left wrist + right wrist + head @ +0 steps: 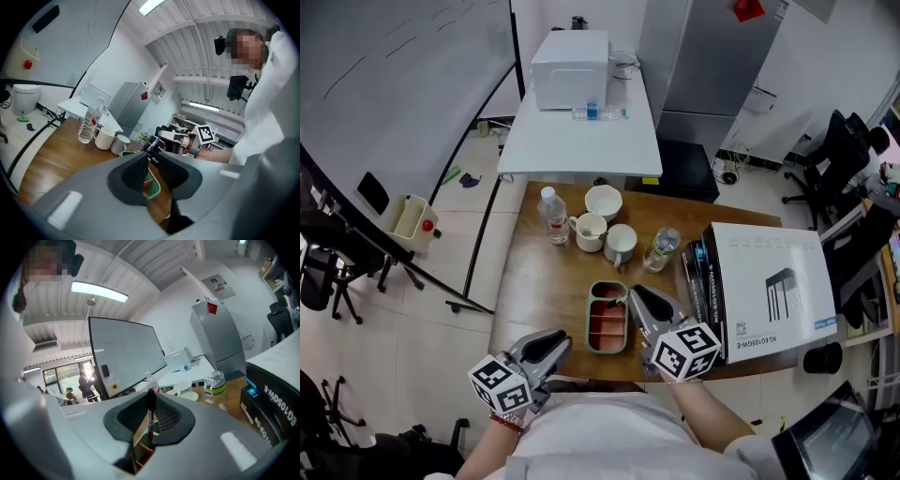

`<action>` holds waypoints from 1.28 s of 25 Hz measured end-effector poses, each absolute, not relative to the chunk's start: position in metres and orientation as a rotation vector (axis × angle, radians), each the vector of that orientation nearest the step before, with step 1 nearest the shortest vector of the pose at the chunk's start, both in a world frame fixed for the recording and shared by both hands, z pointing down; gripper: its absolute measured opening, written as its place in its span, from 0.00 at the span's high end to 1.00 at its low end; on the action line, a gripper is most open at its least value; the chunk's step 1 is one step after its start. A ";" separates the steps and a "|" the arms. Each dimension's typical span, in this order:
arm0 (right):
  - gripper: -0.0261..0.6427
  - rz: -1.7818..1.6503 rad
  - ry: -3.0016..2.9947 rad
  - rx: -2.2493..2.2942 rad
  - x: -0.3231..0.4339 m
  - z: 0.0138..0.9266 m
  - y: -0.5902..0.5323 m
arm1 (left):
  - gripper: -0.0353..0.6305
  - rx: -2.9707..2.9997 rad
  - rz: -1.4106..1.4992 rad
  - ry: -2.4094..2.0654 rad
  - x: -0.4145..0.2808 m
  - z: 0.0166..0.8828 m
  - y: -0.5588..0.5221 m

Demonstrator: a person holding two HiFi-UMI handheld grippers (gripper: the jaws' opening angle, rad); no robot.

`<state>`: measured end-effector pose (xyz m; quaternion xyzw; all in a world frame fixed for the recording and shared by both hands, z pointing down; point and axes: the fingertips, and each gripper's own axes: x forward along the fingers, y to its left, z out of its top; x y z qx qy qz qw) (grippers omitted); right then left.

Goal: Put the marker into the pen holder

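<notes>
A green pen holder (591,320) with reddish compartments lies on the wooden table (539,291) near its front edge. My right gripper (631,294) hangs over the holder's right rim, shut on a thin black marker (150,417). In the right gripper view the marker stands upright between the pads, its lower end over a compartment of the holder (141,438). My left gripper (557,346) sits low at the table's front edge, left of the holder. Its jaws stand a little apart with nothing between them, and the holder's green rim (154,187) shows through the gap.
Behind the holder stand two white mugs (590,231), a white bowl (603,200), a water bottle (552,215) and a glass jar (661,248). A large white carton (773,291) on dark boxes fills the table's right side. A white table (581,131) stands beyond.
</notes>
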<state>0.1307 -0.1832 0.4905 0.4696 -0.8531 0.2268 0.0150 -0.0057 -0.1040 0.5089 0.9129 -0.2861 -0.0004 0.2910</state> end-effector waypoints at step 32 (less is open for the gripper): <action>0.76 0.731 -2.360 1.501 0.132 0.594 -0.166 | 0.85 2.469 0.027 -0.586 -0.027 0.503 -0.103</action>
